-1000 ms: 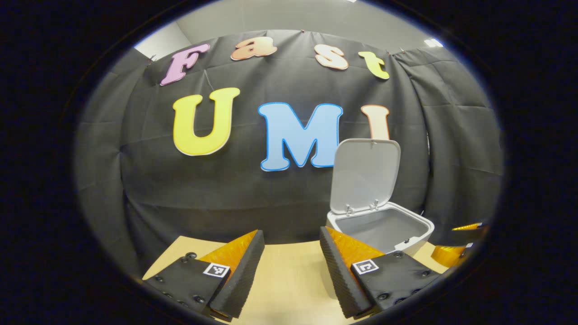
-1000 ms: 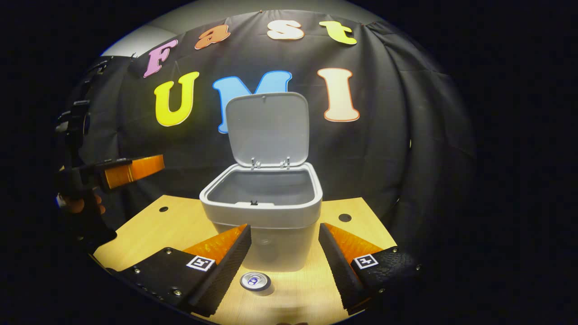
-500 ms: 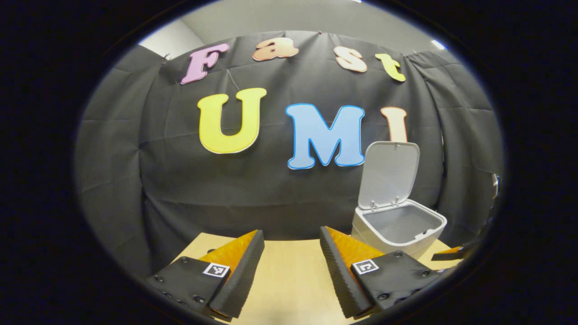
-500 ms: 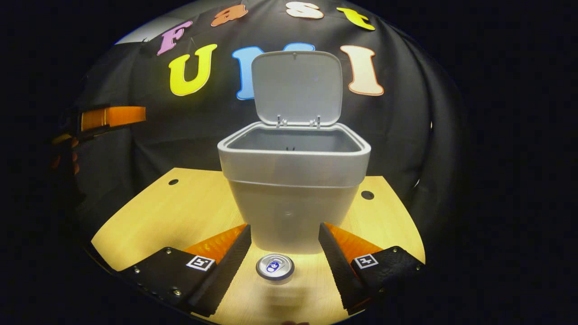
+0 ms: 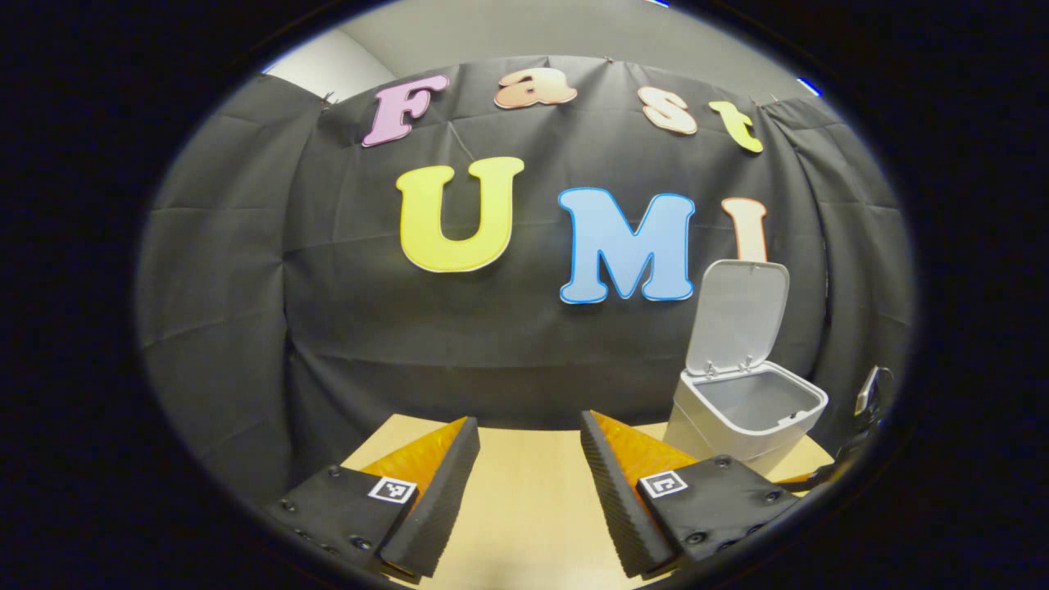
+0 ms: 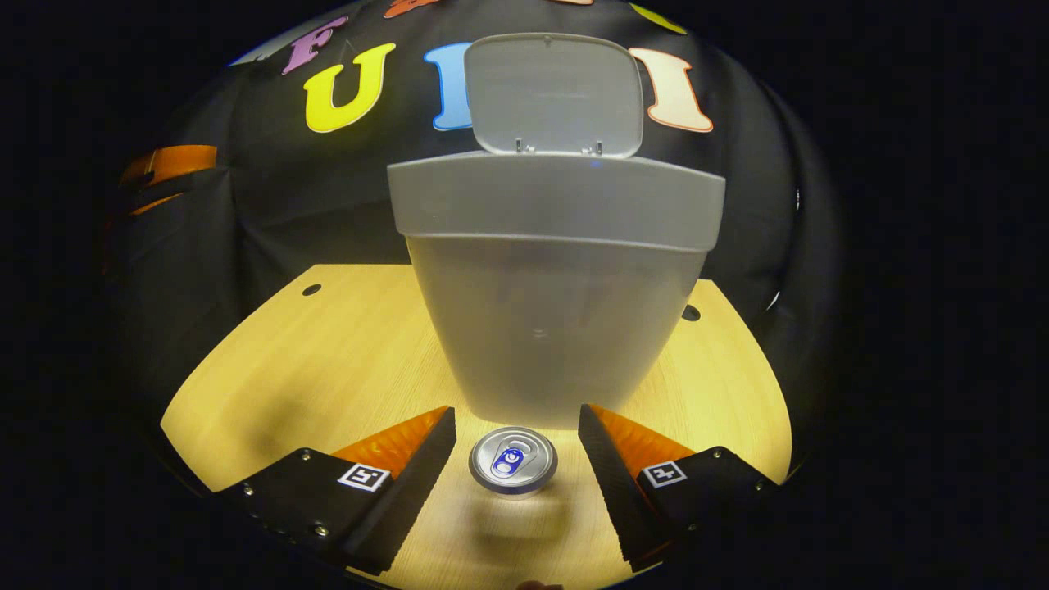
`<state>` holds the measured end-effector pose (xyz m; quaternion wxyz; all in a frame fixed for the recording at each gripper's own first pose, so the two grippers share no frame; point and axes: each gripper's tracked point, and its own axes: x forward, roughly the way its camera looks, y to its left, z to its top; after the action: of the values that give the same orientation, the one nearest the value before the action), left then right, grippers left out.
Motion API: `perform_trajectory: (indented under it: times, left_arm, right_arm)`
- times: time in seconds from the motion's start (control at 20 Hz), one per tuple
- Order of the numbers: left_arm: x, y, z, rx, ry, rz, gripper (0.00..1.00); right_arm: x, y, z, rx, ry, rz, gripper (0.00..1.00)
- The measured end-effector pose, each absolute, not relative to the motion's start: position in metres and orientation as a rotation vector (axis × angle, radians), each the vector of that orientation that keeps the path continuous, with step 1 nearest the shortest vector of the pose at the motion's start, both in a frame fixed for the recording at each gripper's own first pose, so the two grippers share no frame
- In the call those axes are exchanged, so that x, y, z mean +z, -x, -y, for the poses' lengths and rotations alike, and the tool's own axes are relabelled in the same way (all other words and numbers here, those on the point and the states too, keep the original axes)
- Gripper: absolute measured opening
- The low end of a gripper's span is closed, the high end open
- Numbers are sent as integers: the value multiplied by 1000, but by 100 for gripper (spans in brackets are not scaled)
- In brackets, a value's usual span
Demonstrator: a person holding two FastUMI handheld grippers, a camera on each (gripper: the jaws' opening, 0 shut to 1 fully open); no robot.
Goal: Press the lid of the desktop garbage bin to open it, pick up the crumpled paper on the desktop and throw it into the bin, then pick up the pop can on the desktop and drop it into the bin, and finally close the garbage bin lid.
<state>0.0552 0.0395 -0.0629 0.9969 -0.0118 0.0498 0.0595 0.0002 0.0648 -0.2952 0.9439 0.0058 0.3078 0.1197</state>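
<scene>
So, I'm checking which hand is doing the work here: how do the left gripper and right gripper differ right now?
The right gripper sits low over the desk with the upright pop can between its open fingers, untouched; the left gripper has only bare desk between its own. The right one faces the bin head-on and close; the left has it off to one side, farther away. Both are open, and from both views the bin's lid stands up.

Upright pop can (image 6: 513,459) just before open-lidded grey bin (image 6: 557,328).

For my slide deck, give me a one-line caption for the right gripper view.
Right gripper with open jaws straddling an upright pop can before the open-lidded garbage bin.
</scene>
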Motion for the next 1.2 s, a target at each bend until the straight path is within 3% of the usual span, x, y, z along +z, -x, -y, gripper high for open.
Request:
perform_trajectory:
  times: [0.5, 0.6, 0.85, 0.9, 0.95, 1.0, 1.2]
  left_arm:
    - [-62, -29, -79, 209, 41, -106, 87]
    - [-63, -25, -85, 224, 48, -108, 81]
    - [-67, -16, -93, 247, 52, -114, 81]
    - [-67, -15, -94, 249, 54, -115, 87]
    - [-67, -15, -94, 249, 55, -115, 87]
    - [-67, -14, -95, 249, 56, -116, 87]
    - [-68, -14, -92, 243, 64, -118, 87]
  right_arm:
    - [-335, -3, -74, 260, 39, -698, 96]
    - [-340, -2, -75, 264, 44, -709, 96]
    - [-350, -1, -73, 254, 56, -725, 96]
    - [-351, -2, -73, 254, 56, -729, 96]
    - [-348, 0, -73, 251, 51, -726, 93]
    - [-350, 0, -73, 249, 51, -730, 84]
    - [-343, 0, -72, 245, 59, -711, 83]
